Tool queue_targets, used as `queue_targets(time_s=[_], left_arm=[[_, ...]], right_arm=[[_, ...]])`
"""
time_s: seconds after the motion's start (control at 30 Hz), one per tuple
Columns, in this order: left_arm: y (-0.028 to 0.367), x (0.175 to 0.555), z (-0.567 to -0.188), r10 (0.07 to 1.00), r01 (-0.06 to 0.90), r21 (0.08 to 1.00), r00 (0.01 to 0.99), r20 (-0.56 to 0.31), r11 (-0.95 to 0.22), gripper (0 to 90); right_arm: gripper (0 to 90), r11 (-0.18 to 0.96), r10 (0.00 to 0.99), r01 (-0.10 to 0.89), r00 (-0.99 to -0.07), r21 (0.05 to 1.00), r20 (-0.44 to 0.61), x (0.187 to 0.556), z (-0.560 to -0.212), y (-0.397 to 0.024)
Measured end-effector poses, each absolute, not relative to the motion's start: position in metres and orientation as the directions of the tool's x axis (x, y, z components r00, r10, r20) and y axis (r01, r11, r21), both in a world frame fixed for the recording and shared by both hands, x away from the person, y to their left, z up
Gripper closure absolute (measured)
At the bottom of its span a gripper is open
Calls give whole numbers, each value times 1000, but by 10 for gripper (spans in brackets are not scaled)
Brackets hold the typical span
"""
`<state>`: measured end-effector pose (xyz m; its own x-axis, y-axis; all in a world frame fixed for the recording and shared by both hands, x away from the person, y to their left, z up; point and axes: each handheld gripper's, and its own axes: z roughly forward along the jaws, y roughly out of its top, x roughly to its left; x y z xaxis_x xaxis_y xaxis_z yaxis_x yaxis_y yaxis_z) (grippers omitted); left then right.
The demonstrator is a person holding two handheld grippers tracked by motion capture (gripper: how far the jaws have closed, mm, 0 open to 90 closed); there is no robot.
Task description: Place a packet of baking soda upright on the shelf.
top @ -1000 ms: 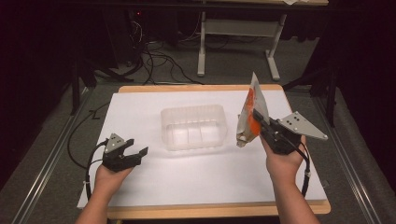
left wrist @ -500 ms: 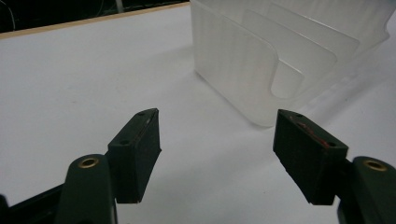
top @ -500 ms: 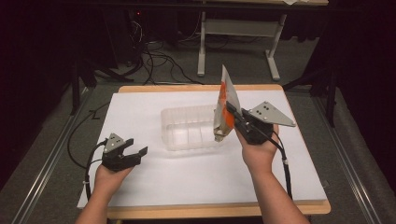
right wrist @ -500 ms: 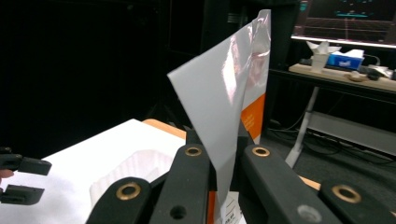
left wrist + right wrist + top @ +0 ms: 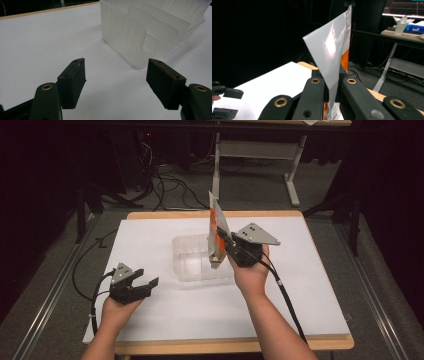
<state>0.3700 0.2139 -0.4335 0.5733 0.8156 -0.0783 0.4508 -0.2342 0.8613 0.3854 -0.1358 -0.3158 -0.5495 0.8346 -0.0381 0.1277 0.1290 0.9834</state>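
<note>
At the centre of the frame the right gripper (image 5: 220, 240), fingers clamping an orange-and-silver packet (image 5: 216, 227), is holding it just above the clear plastic tub (image 5: 192, 257), not yet dropped in, while the left gripper (image 5: 145, 282) is resting open-fingered at lower left on the table (image 5: 310, 290).

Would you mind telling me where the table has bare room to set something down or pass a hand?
The white table cover is bare between its left edge and the clear container, and along the near edge between the two forearms. The right side past the right gripper is also bare. It is crowded at the container, where that gripper holds a packet, and by the open left gripper.
</note>
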Motion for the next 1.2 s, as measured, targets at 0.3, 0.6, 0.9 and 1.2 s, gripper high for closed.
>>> queue_targets(time_s=[0.3,0.6,0.9,1.2], left_arm=[[214,371,-434,815,453,860,574,-79,-235,321],[214,372,-434,813,454,858,577,-79,-239,321],[213,372,-435,811,454,858,580,-80,-240,321],[213,372,-435,810,457,855,581,-78,-245,321]], right_arm=[[900,167,830,172,-557,971,-44,405,-331,-122],[900,198,828,199,-558,960,-55,418,-345,-115],[900,246,832,216,-548,945,-91,426,-360,-110],[900,240,835,231,-545,943,-79,432,-371,-105]])
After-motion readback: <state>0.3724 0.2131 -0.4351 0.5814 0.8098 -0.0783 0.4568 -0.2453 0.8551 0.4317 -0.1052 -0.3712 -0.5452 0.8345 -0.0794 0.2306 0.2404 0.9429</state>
